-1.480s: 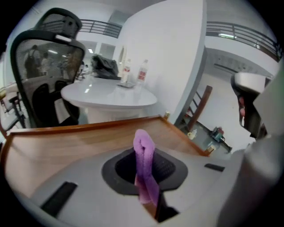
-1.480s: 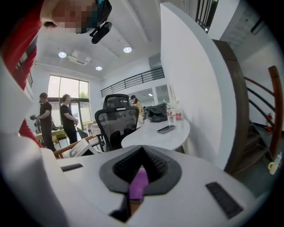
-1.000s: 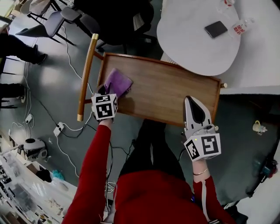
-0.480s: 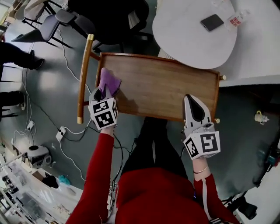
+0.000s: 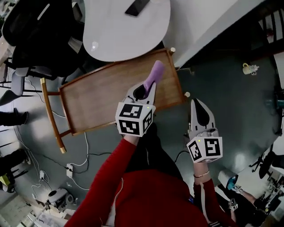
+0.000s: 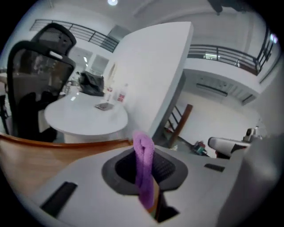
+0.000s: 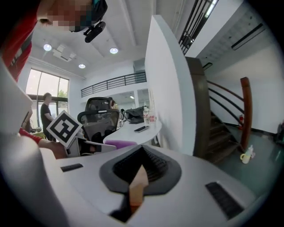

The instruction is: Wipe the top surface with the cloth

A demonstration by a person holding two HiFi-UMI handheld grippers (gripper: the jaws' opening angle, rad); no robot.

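The wooden top (image 5: pixel 97 97) lies slanted in the head view. My left gripper (image 5: pixel 149 85) hovers at its right end, shut on a purple cloth (image 5: pixel 155 72) that sticks out past the jaws toward the far right corner. Seen from the left gripper view, the cloth (image 6: pixel 144 155) stands as a folded strip pinched in the left gripper (image 6: pixel 145 179), with the wooden top (image 6: pixel 31 155) to the left. My right gripper (image 5: pixel 197 103) is off the top, right of it, over the floor. Its jaws (image 7: pixel 138 177) are shut with nothing in them.
A white round table (image 5: pixel 128 33) with a phone (image 5: pixel 136 6) stands just beyond the wooden top. A black office chair (image 5: pixel 35 35) is at the far left. The wooden handle bar (image 5: pixel 52 116) runs along the left end. A mug (image 5: pixel 250 68) sits on the floor.
My left gripper has carried the cloth from the left end of the wooden top to its right end. The head view has swung. The right gripper stays beside the top.
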